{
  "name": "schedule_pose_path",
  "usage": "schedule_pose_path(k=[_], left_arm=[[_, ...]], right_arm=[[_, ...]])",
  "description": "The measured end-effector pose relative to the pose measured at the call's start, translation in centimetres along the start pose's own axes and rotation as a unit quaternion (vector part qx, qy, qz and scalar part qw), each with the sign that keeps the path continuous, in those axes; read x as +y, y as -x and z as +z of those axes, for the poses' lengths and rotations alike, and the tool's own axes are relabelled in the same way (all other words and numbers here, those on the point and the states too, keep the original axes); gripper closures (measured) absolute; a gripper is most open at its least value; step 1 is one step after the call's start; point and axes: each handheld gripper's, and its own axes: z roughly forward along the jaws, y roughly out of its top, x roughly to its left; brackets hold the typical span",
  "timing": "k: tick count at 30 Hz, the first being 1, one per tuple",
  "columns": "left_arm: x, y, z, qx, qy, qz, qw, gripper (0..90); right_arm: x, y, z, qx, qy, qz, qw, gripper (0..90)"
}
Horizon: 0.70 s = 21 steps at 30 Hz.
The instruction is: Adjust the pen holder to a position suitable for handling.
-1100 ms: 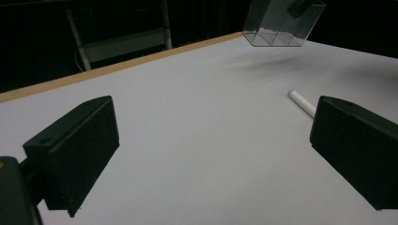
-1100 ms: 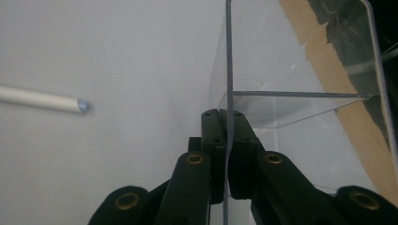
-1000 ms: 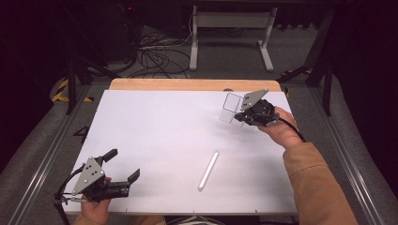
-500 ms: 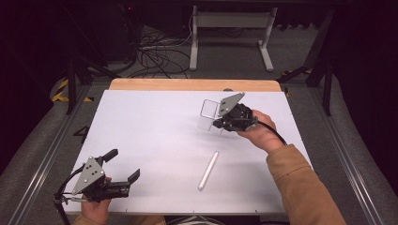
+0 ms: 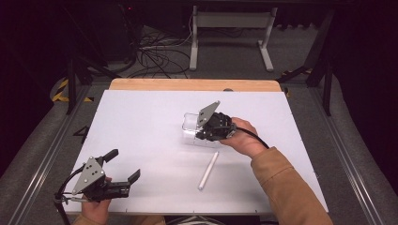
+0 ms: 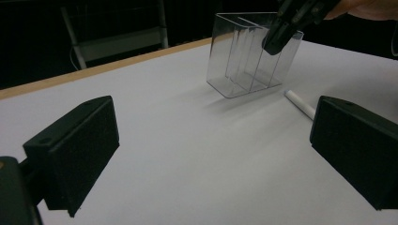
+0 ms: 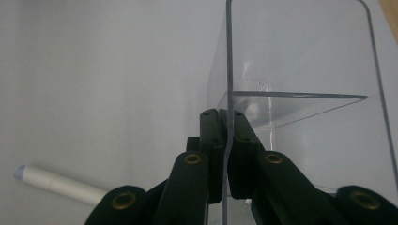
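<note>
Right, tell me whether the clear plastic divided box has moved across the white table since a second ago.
Yes. The clear plastic divided box, clamped in the right gripper, has travelled left and nearer the person, away from the wooden far edge, toward the white marker.

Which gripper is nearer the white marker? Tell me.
Right. The right gripper, shut on the clear box, sits just beyond the white marker. The left gripper waits open at the table's near left corner, farther off.
</note>
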Motion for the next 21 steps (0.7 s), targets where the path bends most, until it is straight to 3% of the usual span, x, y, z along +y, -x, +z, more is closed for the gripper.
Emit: schedule_pose_path(k=[11, 21], left_arm=[[0.0, 0.0, 0.1, -0.003, 0.000, -0.001, 1.0000, 2.5], [0.0, 0.0, 0.2, -0.007, -0.001, -0.003, 1.0000, 2.5]], right_arm=[[1.4, -0.6, 1.9, 0.034, -0.013, -0.011, 0.9993, 87.0], [1.7, -0.8, 2.8, 0.042, -0.029, -0.014, 0.9986, 85.9]])
